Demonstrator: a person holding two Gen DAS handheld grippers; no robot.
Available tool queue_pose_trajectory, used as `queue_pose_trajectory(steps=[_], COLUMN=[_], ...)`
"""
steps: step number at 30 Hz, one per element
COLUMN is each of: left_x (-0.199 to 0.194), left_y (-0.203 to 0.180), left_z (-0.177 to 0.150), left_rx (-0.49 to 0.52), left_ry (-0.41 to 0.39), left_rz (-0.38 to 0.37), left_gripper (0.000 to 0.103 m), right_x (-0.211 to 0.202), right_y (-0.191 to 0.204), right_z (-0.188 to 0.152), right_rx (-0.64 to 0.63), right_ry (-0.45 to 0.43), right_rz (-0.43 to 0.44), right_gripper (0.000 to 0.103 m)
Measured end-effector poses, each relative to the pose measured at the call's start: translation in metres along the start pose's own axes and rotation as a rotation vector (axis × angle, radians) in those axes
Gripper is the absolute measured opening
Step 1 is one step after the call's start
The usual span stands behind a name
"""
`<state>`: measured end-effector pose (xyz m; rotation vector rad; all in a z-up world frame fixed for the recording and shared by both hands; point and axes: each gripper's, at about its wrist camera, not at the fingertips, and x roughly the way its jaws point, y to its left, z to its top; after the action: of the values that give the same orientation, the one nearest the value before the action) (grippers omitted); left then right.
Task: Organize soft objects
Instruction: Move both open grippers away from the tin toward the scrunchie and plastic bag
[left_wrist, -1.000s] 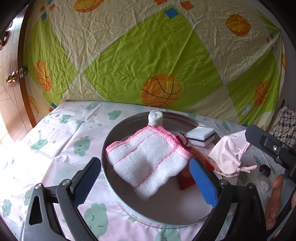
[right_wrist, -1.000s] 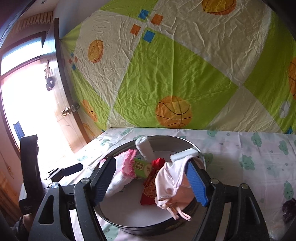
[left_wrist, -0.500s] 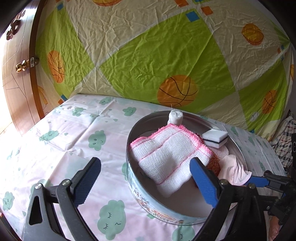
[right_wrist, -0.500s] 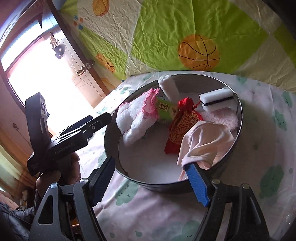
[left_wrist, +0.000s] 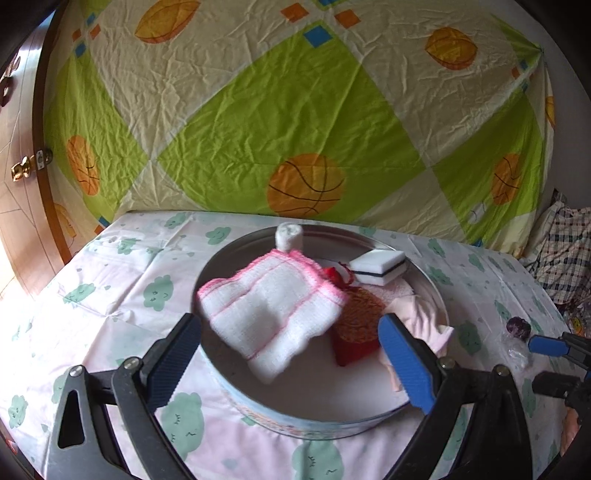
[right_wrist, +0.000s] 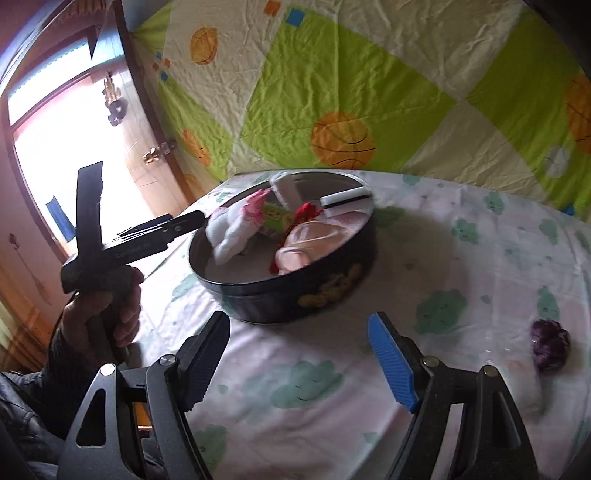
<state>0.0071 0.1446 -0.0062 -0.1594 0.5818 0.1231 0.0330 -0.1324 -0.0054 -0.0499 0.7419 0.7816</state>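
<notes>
Home, likely a bedroom: beyond the jaws hangs a creased basketball-print bedsheet (left_wrist: 236, 147), below them a cloud-print tablecloth (right_wrist: 461, 266), left a wooden door (left_wrist: 18, 206) with brass handle (left_wrist: 29, 166), right a heap of checked fabric (left_wrist: 561, 258).

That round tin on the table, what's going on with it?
A person with a gripper in each hand is sorting soft things into the round tin. It already holds a pink-edged white cloth, a sponge, a red pouch and a pale pink garment. Both the left gripper and the right gripper are open and empty. A small purple item lies on the table outside the tin.
</notes>
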Motion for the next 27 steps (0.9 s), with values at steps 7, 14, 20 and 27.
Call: queue_pose_trajectory(steps=[7,14,20,27], left_x=[0.002,0.018,0.036,0.046], left_y=[-0.087,-0.16,-0.19,-0.189], left_z=[-0.01,-0.021,-0.028,-0.034], left_rx=[0.131,0.221,0.241,0.229], left_ry=[0.029,0.082,0.1,0.121], left_rz=[-0.106,-0.176,-0.155,-0.141], left_gripper=[0.098,0.098,0.098,0.098], right_x=[-0.059,-0.081,-0.059,-0.027], right_y=[-0.081,-0.122,-0.123,-0.121], right_z=[-0.024,-0.055,-0.064,-0.055], right_rx=[0.135,0.243,0.222,0.171], right_ry=[-0.119,-0.139,-0.098,-0.024], right_rz=[-0.313,-0.411,-0.402,-0.38], right_gripper=[0.079,0.079,0.079,0.079])
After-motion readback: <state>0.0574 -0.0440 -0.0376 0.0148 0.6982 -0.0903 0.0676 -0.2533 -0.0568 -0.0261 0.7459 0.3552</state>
